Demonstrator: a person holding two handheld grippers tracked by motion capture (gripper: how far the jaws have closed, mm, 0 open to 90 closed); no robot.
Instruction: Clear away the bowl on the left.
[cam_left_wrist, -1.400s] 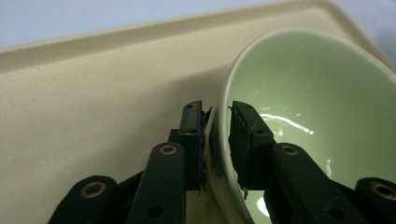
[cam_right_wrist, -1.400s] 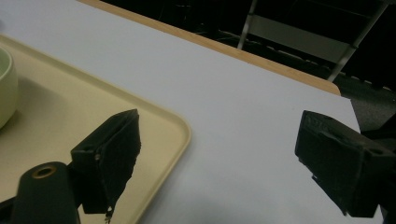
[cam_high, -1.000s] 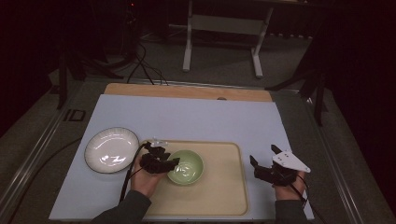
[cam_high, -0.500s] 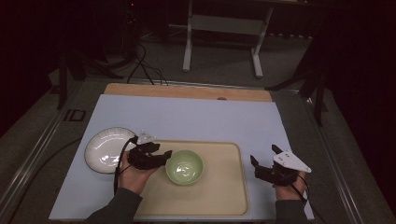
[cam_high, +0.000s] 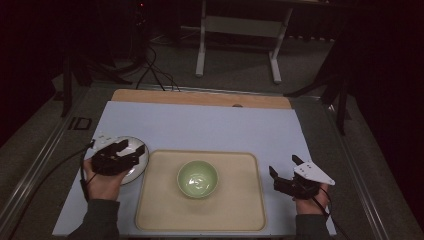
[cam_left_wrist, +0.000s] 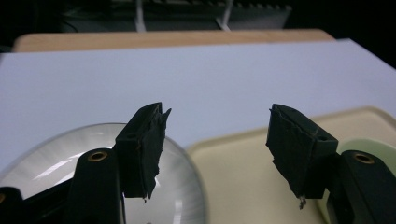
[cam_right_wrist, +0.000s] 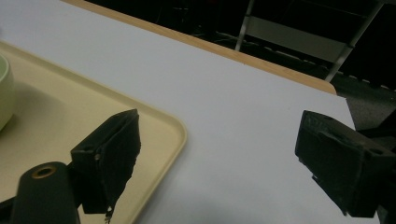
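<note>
My left gripper (cam_high: 131, 148) sits over the right part of the clear glass plate (cam_high: 138, 163), jaws spread wide with nothing between them. In the left gripper view its two black pads (cam_left_wrist: 144, 144) stand well apart, their tape facing frayed at the edges; the plate's (cam_left_wrist: 187, 196) domed glass shows under the left pad, and the corner of the tray (cam_left_wrist: 233, 168) lies under the gap. I cannot tell whether the gripper touches the plate or hovers just above it.

My right gripper (cam_high: 284, 174) is off the tray's right edge, over the pale blue mat (cam_high: 210, 125), also wide open and empty. From the right gripper view, its left pad (cam_right_wrist: 112, 154) hangs over the tray's rounded corner (cam_right_wrist: 173, 135) and the right pad over bare mat (cam_right_wrist: 224, 93). A grey three-cornered plate (cam_high: 312, 173) tops this gripper.

The pale green bowl (cam_high: 197, 178) stands upright near the middle of the cream tray (cam_high: 240, 210), empty as far as I can see, apart from both grippers. The plate lies just beside the tray's left edge.

The only writing I can read is "ID" (cam_high: 80, 123), on the dark surface left of the mat. A wooden strip (cam_high: 200, 98) runs along the mat's far edge.
</note>
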